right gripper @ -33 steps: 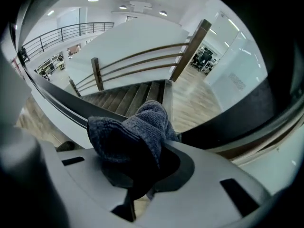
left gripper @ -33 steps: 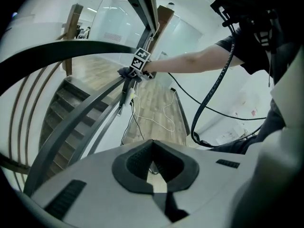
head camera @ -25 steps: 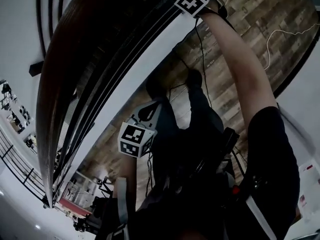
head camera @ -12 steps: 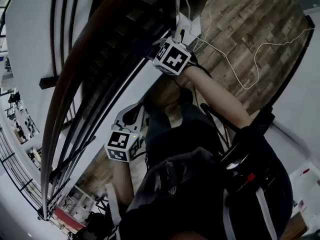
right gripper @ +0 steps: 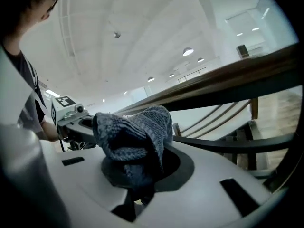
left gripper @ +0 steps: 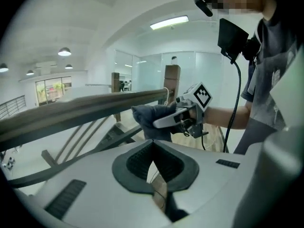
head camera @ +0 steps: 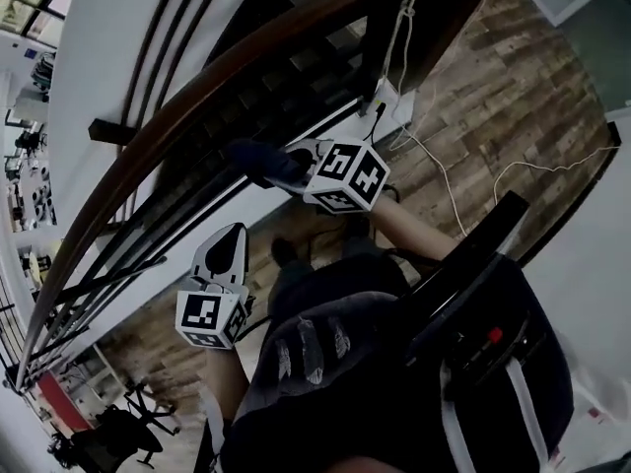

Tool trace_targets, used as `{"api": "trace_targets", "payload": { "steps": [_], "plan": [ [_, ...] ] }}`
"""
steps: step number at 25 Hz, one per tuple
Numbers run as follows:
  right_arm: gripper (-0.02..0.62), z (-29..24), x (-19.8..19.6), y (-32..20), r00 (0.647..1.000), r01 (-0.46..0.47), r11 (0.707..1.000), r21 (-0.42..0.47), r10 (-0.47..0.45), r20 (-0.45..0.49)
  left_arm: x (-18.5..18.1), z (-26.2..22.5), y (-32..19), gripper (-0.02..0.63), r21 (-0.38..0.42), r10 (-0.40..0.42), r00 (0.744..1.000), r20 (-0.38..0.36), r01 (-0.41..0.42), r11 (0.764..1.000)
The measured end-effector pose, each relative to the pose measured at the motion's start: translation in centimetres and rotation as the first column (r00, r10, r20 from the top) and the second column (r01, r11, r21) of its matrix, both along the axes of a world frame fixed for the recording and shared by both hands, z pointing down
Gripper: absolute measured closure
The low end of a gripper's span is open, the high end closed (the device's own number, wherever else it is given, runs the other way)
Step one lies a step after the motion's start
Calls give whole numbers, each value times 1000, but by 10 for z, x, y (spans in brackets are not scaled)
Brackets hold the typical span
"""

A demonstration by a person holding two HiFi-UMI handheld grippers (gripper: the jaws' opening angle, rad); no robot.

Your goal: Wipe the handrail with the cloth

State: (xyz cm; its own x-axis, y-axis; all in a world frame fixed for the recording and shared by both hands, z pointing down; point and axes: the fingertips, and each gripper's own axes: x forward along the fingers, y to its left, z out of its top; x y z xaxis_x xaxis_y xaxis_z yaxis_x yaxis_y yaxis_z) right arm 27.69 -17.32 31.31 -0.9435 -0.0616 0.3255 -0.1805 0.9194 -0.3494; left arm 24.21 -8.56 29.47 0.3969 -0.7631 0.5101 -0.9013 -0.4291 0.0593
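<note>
Most of the job looks undone to me: nothing on the handrail (right gripper: 228, 82) shows a wiped stretch or an unwiped one, so I can only judge by where things sit. My right gripper (head camera: 296, 161) has the cloth (right gripper: 135, 132). Its fingers (right gripper: 183, 167) are closed down on the lower folds, and the rest of the grey knit bunches up in a loose hump above and ahead of them. The rail runs across just beyond that hump, above and to the right of the fingertips. From my left gripper's view the cloth sits close up under the rail, but I cannot tell whether the two are touching.

My left gripper (head camera: 227, 244) has nothing in it. Its fingers (left gripper: 137, 163) are pressed together along a thin seam, pointing up towards the rail from below, with the right gripper and the cloth ahead of them and a little to the right.

So the cloth is gripped and brought up to the rail, which I take as the first part done. What I judge is left is the wiping itself: pressing the hump of cloth onto the wood and drawing it along the long curved run that sweeps away to either side of my fingers.
</note>
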Motion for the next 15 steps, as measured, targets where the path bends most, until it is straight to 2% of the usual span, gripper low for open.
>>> {"api": "trace_targets", "payload": {
  "steps": [2, 6, 8, 11, 15],
  "plan": [
    [555, -7, -21, 14, 999, 45, 999, 22, -45, -13, -29, -8, 13, 598, 24, -52, 999, -15, 52, 998],
    [555, -21, -66, 40, 995, 94, 994, 46, -93, -24, -84, -6, 36, 598, 58, -83, 996, -26, 84, 995],
    [555, -25, -88, 56, 996, 89, 995, 37, -89, -18, -109, -8, 50, 598, 83, -76, 996, -42, 79, 993],
    [555, -37, -123, 81, 997, 55, 998, -20, -54, 47, -149, -16, 71, 598, 121, -53, 996, -72, 61, 991],
    [555, -49, -174, 120, 993, 68, 996, -65, -61, 104, -196, -13, 93, 598, 126, -18, 992, -122, 33, 992]
  ]
}}
